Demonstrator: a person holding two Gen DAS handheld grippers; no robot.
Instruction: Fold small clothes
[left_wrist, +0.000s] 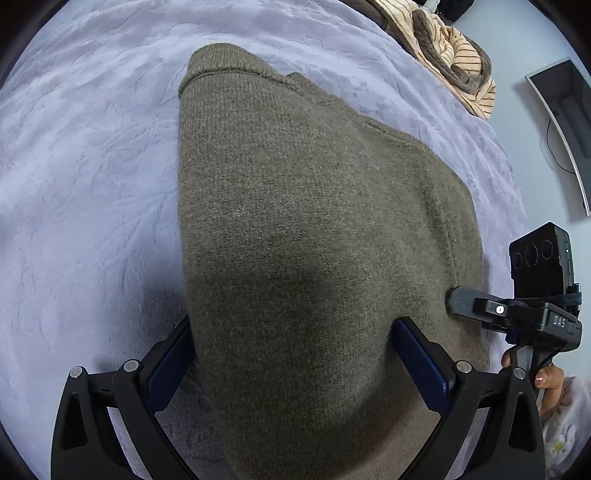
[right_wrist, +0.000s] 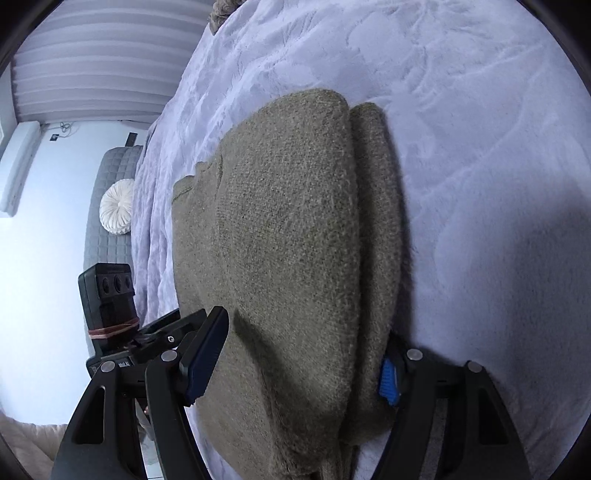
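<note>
The olive-brown knitted sweater (left_wrist: 317, 229), folded, was seen lying on the lavender plush bedspread (left_wrist: 81, 177). It was straddled by both spread grippers, left gripper (left_wrist: 291, 354) and right gripper (right_wrist: 303, 354); if released unevenly, its layers could be dragged apart.

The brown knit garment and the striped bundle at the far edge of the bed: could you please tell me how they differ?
The brown knit garment is plain olive-brown; the striped bundle is cream with dark stripes and brown parts. The garment lies folded and smooth in the middle of the lavender blanket; the bundle is crumpled at its edge. The left claw straddles the garment; nothing touches the bundle. Both rest on the bed.
</note>
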